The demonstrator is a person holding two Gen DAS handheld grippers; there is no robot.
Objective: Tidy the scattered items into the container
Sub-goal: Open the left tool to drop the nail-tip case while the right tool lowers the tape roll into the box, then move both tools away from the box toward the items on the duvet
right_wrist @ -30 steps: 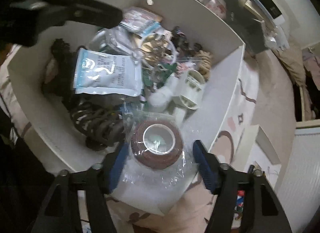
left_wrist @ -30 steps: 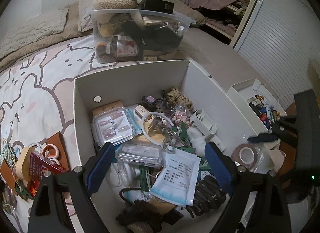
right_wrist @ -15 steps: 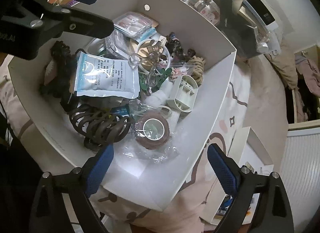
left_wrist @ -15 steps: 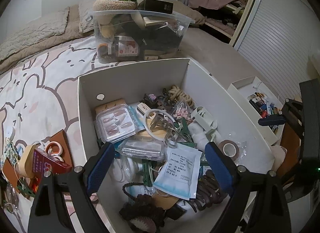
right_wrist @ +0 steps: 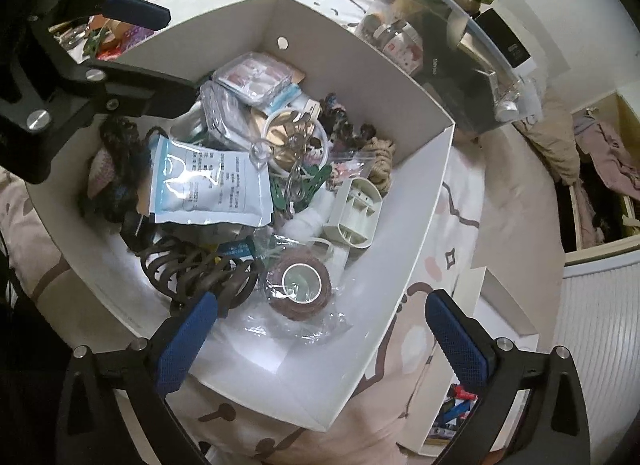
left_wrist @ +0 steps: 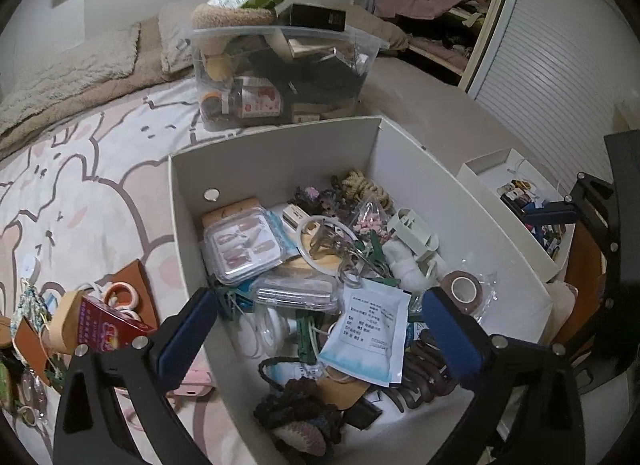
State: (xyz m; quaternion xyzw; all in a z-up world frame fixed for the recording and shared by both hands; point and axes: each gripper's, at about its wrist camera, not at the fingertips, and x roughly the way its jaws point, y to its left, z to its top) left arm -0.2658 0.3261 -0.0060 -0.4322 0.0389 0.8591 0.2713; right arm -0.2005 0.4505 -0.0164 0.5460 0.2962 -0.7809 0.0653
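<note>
A white box (right_wrist: 404, 225) sits on a bed covered by a patterned sheet (left_wrist: 80, 193). The box is full of small clutter. A brown roll of tape (right_wrist: 301, 283) in clear wrapping lies on the box floor near one wall, beside a dark coiled hair clip (right_wrist: 192, 269) and a white and blue sachet (right_wrist: 208, 185). The right gripper (right_wrist: 320, 341) hangs just above the tape, its jaws having just opened wide, with nothing between the blue pads. The left gripper (left_wrist: 320, 329) hovers over the near edge of the box, its jaws also just spread fully and holding nothing. More items lie on the sheet outside the box, among them a red packet (left_wrist: 104, 325). A clear tub (left_wrist: 280, 77) stands behind the box.
</note>
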